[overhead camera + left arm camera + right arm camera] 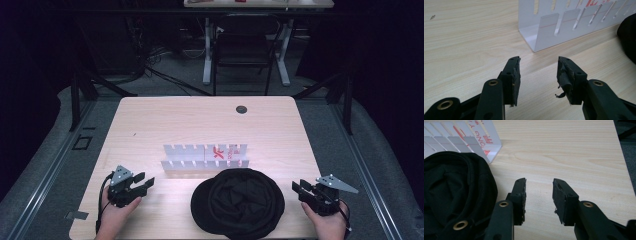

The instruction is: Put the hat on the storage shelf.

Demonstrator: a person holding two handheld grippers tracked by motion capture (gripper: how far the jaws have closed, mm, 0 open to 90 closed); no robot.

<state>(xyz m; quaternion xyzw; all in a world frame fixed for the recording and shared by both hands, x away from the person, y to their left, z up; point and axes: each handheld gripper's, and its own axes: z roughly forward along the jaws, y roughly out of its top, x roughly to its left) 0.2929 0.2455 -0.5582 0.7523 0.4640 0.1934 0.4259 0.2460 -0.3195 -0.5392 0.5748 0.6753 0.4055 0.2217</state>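
Tongs (539, 195) beside rumpled black hat (238, 202)

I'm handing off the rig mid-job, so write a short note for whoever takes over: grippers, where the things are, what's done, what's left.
Left gripper: open, empty, low over the light wooden table, left of the hat.
Right gripper: open, empty, just right of the hat.
Round black fabric hat: lies at the near edge, midway between both grippers, untouched.
White slotted plastic rack with red lettering: stands right behind the hat, nothing in its slots.
Done: nothing visible so far.
Left: probably closing in on the hat from both sides and gripping it; neither gripper touches it yet.
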